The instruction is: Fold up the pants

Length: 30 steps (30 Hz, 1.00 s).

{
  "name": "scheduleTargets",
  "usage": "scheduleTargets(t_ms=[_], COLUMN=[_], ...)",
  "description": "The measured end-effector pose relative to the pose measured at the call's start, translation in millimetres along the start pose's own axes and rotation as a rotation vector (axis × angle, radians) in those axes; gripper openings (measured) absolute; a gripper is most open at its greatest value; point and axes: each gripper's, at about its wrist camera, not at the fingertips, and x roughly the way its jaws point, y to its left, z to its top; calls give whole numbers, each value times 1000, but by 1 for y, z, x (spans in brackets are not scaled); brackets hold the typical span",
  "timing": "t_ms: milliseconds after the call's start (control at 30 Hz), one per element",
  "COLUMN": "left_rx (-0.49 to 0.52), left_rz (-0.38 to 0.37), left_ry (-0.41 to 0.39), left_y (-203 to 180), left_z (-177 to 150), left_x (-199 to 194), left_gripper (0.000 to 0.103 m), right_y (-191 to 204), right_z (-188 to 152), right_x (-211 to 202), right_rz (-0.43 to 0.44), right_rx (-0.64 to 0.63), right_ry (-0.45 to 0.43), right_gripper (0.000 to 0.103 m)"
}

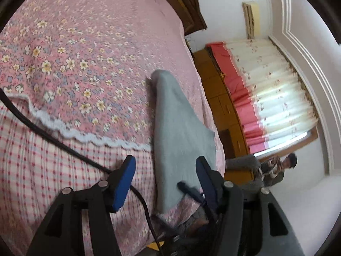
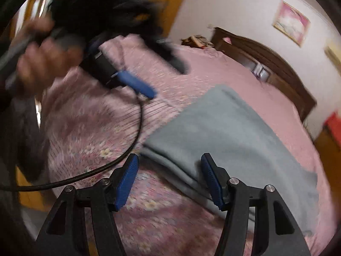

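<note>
The grey pants (image 1: 177,125) lie folded in a long strip on the pink floral bedspread (image 1: 85,42). In the right wrist view they (image 2: 230,132) spread across the bed (image 2: 213,70) toward the headboard. My left gripper (image 1: 166,166) is open and empty, held above the near end of the pants. My right gripper (image 2: 169,166) is open and empty above the pants' near edge. The left gripper also shows in the right wrist view (image 2: 136,85), blurred, held in a hand at upper left.
A black cable (image 1: 53,140) crosses the checked sheet (image 1: 42,170) at the bed's foot. A wooden headboard (image 2: 266,64) is at the far end. Pink-and-white curtains (image 1: 266,85) and wooden cabinets (image 1: 217,85) stand beside the bed. A seated person (image 1: 277,170) is near the window.
</note>
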Motion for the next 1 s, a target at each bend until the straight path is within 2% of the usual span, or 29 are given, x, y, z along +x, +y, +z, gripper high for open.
scheduleTargets(t_ms=[100,167,200,233,267,400,467,500,533,600,733,900,1000], left_rx=[-47,-71,-77,-82,-88,-91,-108,-115,-117,-75,36,206,273], left_rz=[-18,-63,-80,-84,-84,-50,-54,-59,-50,5,23,97,128], left_ry=[-16,-28,-30,-28,-23,-9,-13,-11,4,31,17,42,79], left_y=[8,8,-1,-3,-4,-7,-8,-7,-7,-15,-55,-130,-161], left_z=[16,26,28,33,38,65,73,78,83,88,90,93,88], left_x=[0,1,10,13,17,43,58,66,77,94,101,124,144], left_gripper=[63,65,69,71,72,73,64,50,30,8,10,10,10], right_y=[16,18,20,22,16,-31,-43,-42,-40,-36,-46,-98,-119], right_z=[4,6,6,8,10,10,8,9,10,12,13,-10,-30], right_x=[3,5,6,6,6,-8,-14,-16,-19,-24,-48,-80,-96], right_rz=[-78,-91,-81,-74,-55,119,156,156,150,137,136,130,104], right_rx=[-66,-64,-68,-66,-37,263,339,345,334,312,326,522,624], right_ry=[-9,-1,1,-2,-11,-82,-103,-111,-118,-128,-151,-222,-245], right_gripper=[61,44,39,27,20,14,14,14,14,14,12,12,12])
